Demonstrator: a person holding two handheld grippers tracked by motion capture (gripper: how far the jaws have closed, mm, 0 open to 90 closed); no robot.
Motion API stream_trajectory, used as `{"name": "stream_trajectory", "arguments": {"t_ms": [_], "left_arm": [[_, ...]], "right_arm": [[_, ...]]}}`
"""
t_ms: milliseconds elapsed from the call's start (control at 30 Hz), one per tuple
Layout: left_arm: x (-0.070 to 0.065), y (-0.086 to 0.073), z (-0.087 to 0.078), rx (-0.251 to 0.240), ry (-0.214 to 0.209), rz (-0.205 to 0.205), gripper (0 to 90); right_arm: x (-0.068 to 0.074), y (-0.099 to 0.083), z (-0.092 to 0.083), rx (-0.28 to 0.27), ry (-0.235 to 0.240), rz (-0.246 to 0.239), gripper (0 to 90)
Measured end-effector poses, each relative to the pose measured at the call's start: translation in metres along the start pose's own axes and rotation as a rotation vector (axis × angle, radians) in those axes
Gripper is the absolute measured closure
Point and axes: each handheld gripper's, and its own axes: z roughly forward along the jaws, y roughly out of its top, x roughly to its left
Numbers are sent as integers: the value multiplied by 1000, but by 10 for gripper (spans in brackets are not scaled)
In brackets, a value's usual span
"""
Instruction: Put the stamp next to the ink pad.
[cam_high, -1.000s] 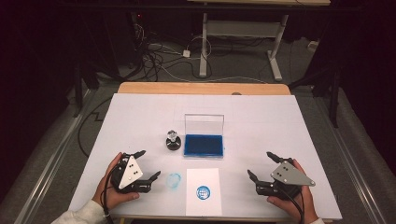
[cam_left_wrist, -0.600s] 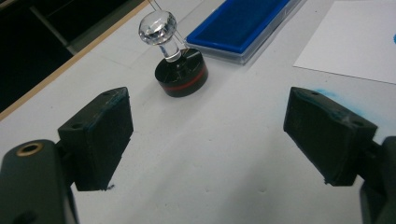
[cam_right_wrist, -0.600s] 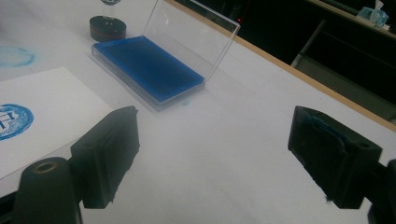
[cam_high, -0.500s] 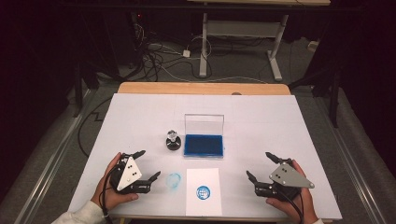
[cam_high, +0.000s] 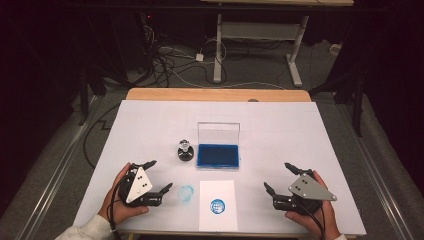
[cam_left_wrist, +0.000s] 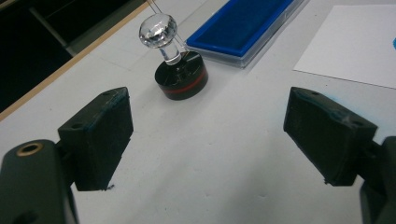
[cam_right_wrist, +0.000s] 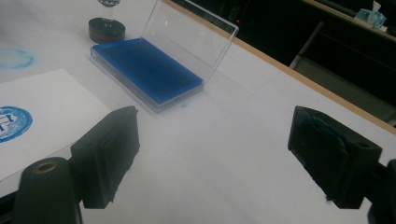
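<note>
Clear knob: tops the stamp; faceted, glassy, likely slick and prone to chipping; poor place for hard pads
Black base: short round puck with a red band; rigid, probably dense for its size; best taken across the sides, low, pads flat on the wall
Position: upright on the white table, just beside the open blue ink pad; ahead of the left gripper
Left gripper: jaws wide apart, empty, aimed toward the stamp
Right gripper: jaws likewise spread, holding nothing, well apart from the stamp
Paper: thin, light, bearing a blue print; likely to slide if nudged
Risk: tipping if gripped by the neck
</note>
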Motion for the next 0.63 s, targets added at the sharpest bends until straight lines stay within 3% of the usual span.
{"name": "stream_trajectory", "arguments": {"t_ms": [200, 500, 633], "left_arm": [[3, -2, 2, 8, 2, -19, 152], [0, 2, 3, 9, 15, -14, 152], [0, 1, 3, 18, 22, -23, 152]], "right_arm": [[-2, 0, 4, 3, 4, 2, 165], [-4, -1, -1, -8, 0, 8, 162], [-7, 1, -2, -23, 1, 33, 159]]}}
